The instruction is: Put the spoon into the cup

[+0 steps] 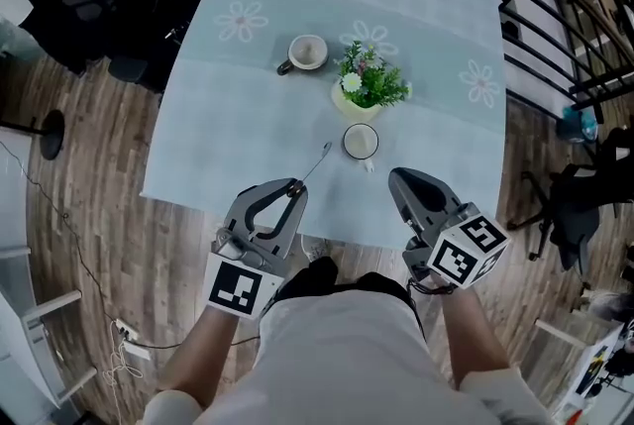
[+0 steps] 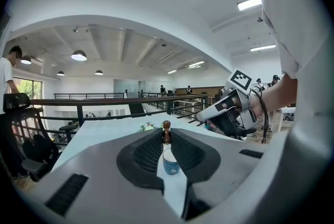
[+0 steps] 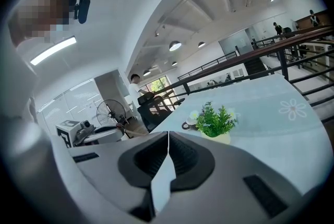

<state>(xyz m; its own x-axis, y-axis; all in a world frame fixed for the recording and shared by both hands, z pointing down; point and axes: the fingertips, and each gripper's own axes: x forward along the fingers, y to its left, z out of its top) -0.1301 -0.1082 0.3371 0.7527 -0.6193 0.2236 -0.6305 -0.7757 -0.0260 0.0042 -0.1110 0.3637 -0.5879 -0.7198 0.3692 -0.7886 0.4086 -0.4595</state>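
My left gripper (image 1: 295, 185) is shut on a thin spoon (image 1: 317, 161), which sticks out ahead of the jaws over the table's near edge. In the left gripper view a brown knobbed end of the spoon (image 2: 166, 131) sits pinched at the tips of the left gripper (image 2: 166, 138). A white cup (image 1: 361, 142) stands just beyond and to the right of the spoon's far end. It shows through the jaw gap as the cup (image 2: 170, 161) with a blue mark. My right gripper (image 1: 397, 178) is shut and empty near the table edge, right of the cup, its jaws meeting in the right gripper (image 3: 168, 134) view.
A potted green plant (image 1: 369, 82) stands right behind the cup. A second cup with a handle (image 1: 307, 52) sits farther back on the pale blue tablecloth (image 1: 228, 146). Black railings (image 1: 555, 7) and chairs (image 1: 109, 7) ring the table.
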